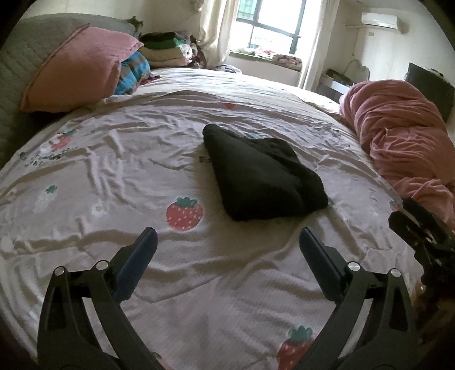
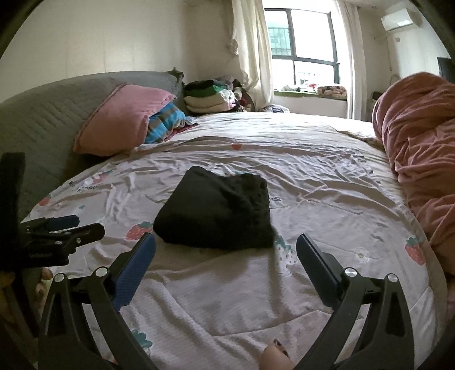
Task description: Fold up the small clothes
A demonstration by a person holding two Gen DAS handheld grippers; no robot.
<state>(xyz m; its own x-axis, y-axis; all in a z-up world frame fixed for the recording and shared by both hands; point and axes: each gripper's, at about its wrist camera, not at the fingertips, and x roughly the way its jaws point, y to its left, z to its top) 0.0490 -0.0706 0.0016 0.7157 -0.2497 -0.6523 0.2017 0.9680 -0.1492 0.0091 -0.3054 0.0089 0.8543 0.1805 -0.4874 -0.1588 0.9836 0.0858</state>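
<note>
Folded black knit garment (image 1: 263,178) lying mid-frame on the strawberry-print bedsheet (image 1: 113,176), left gripper (image 1: 227,244) and right gripper (image 2: 226,247) both hovering short of it, jaws spread wide and empty; likely to unravel if snagged by one layer only.

Setting: home bedroom. Evidence: bed under wrinkled strawberry-print sheet (image 1: 113,170), grey quilted headboard (image 2: 42,119), pink pillow (image 1: 76,68), stacked folded laundry (image 2: 210,96), curtained window (image 2: 304,42), wall-mounted white air conditioner (image 1: 379,20).
</note>
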